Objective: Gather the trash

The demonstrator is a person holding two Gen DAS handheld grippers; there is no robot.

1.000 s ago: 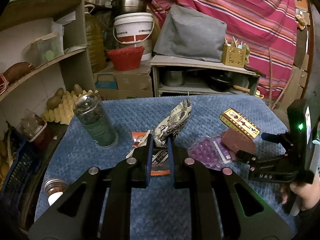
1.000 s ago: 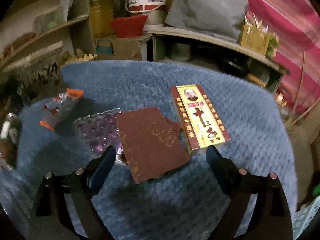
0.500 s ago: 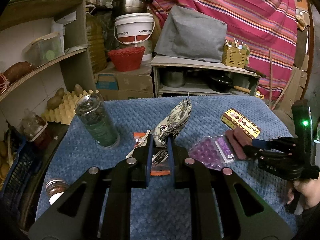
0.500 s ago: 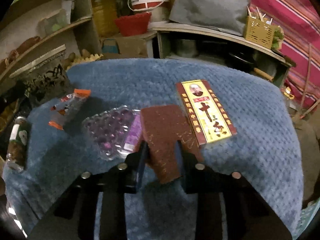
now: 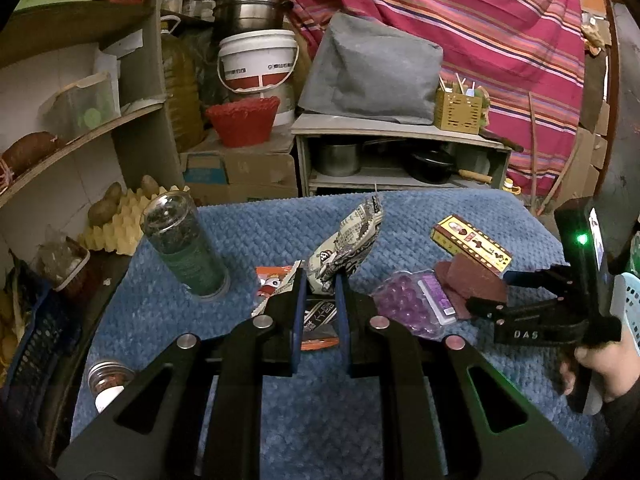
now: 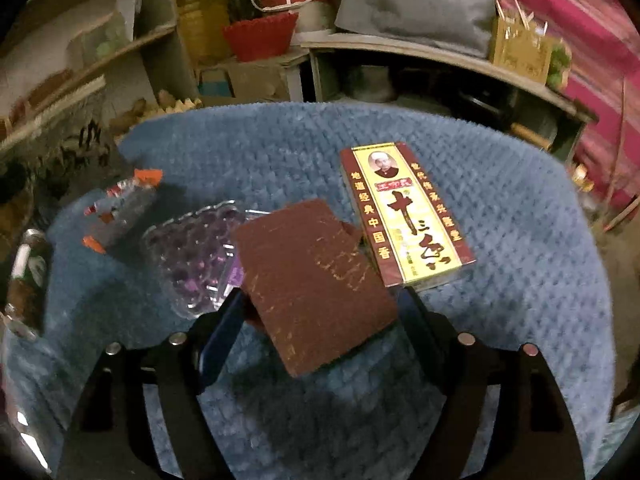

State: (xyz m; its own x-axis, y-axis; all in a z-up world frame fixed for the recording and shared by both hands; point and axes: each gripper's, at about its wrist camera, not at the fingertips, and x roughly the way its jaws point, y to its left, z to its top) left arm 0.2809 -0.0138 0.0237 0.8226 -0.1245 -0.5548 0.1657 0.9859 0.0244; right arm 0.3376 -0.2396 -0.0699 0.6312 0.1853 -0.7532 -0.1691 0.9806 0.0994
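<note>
My left gripper [image 5: 318, 294] is shut on a black-and-white patterned wrapper [image 5: 348, 244], which stands upright out of its blue pads above an orange wrapper [image 5: 276, 280]. In the right wrist view my right gripper [image 6: 320, 328] straddles a brown sheet [image 6: 312, 280]. Its jaws are opening, and the sheet lies flat between them on the blue cloth [image 6: 500, 240]. The sheet overlaps a purple blister tray [image 6: 192, 256] on its left and a yellow-and-red box [image 6: 404, 216] on its right. From the left wrist view the right gripper [image 5: 496, 290] sits at the right, held by a hand [image 5: 608, 364].
A tall glass jar [image 5: 180, 248] stands at the cloth's left. A small capped jar [image 5: 108, 380] lies near the left edge. A pale blue basket [image 5: 630, 312] shows at the far right. Shelves, a bucket, a red bowl and boxes crowd the space behind the table.
Half a second ago the right gripper was pinched on the brown sheet; now its jaws are wide again and the sheet lies flat between them. The left gripper has not moved.
</note>
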